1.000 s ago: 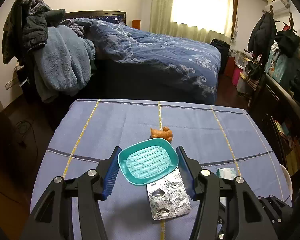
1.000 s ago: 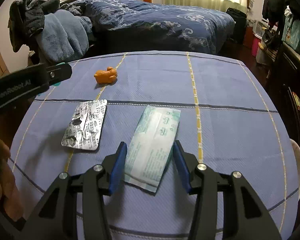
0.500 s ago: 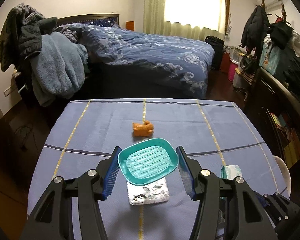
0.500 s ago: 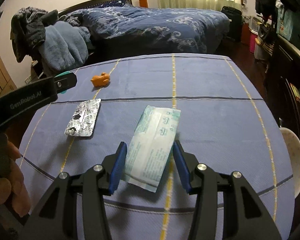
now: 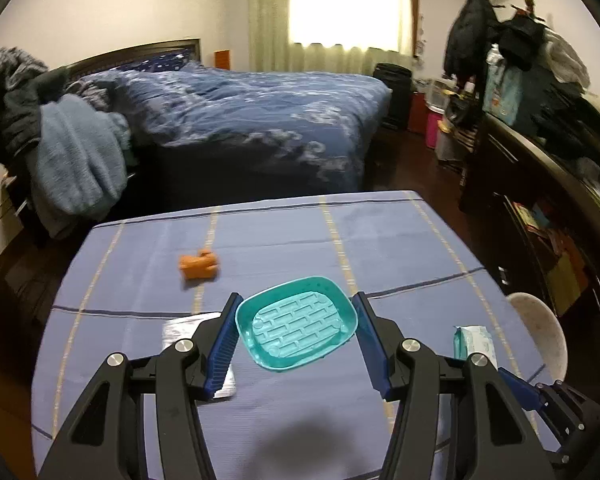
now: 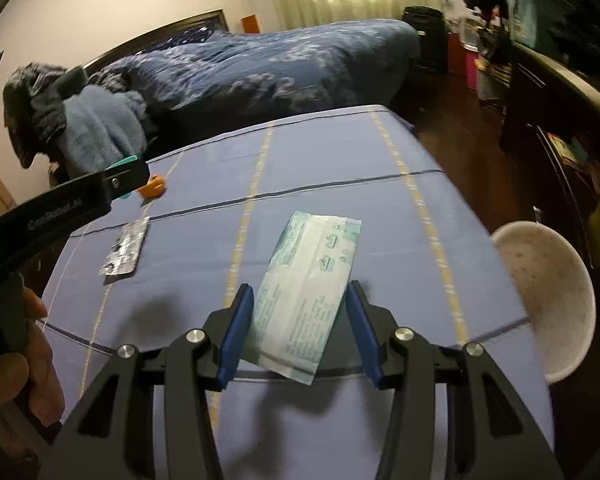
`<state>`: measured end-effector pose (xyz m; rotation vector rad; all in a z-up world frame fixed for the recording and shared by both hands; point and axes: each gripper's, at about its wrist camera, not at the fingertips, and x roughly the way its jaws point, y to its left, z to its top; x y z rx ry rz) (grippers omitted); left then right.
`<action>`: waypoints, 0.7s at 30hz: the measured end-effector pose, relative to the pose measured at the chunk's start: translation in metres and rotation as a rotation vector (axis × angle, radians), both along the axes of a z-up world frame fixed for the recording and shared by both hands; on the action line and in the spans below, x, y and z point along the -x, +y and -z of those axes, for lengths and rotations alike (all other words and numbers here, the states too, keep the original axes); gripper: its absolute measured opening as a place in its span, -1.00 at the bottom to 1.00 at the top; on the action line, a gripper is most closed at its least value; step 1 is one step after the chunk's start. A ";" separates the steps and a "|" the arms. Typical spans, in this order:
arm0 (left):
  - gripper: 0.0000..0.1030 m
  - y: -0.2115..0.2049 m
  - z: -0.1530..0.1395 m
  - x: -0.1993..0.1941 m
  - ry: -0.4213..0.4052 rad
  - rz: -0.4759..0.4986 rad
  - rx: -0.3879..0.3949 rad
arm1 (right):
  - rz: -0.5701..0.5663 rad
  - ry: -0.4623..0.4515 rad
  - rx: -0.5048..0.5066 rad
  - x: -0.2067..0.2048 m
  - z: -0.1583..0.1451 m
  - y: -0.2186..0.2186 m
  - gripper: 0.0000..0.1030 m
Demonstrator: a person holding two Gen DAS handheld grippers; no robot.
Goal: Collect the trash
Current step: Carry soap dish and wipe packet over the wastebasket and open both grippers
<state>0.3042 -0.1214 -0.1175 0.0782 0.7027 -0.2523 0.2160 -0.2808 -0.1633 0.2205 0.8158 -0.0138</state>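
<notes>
Between right gripper (image 6: 298, 334) pads, lower centre of frame: wrapper (image 6: 306, 292) clamped, lifted off blue tablecloth (image 6: 320, 168), long axis running up-frame away from jaws. White bin (image 6: 548, 296) just right of it, nearest this hand. Left gripper (image 5: 296, 340) clamped on teal tray (image 5: 296, 334). Blister pack (image 6: 126, 246) and orange scrap (image 6: 154, 188) lying left, nearer left hand (image 6: 16, 364).
</notes>
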 end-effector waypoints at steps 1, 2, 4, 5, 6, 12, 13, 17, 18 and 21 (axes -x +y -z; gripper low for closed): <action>0.08 -0.008 0.000 0.001 -0.001 0.012 -0.004 | 0.012 -0.002 -0.006 0.003 0.000 -0.008 -0.06; 0.08 -0.015 -0.001 0.002 -0.002 0.023 -0.008 | 0.022 -0.004 -0.012 0.007 0.000 -0.015 -0.06; 0.08 -0.032 -0.001 0.005 -0.004 0.049 -0.014 | 0.038 -0.008 -0.020 0.011 0.001 -0.027 -0.06; 0.08 -0.038 -0.002 0.006 -0.005 0.058 -0.015 | 0.052 -0.011 -0.029 0.015 0.001 -0.036 -0.06; 0.08 -0.044 -0.002 0.007 -0.005 0.067 -0.015 | 0.061 -0.013 -0.035 0.018 0.001 -0.042 -0.06; 0.08 -0.094 -0.002 0.016 0.005 0.155 -0.025 | 0.126 -0.024 -0.073 0.033 0.002 -0.085 -0.05; 0.08 -0.101 -0.001 0.017 0.006 0.165 -0.027 | 0.134 -0.025 -0.076 0.036 0.003 -0.091 -0.05; 0.08 -0.133 0.001 0.023 0.007 0.220 -0.040 | 0.186 -0.026 -0.089 0.048 0.006 -0.120 -0.05; 0.08 -0.140 0.002 0.024 0.008 0.232 -0.042 | 0.200 -0.027 -0.092 0.052 0.007 -0.128 -0.05; 0.08 -0.164 0.006 0.028 0.013 0.270 -0.049 | 0.242 -0.029 -0.100 0.062 0.011 -0.148 -0.05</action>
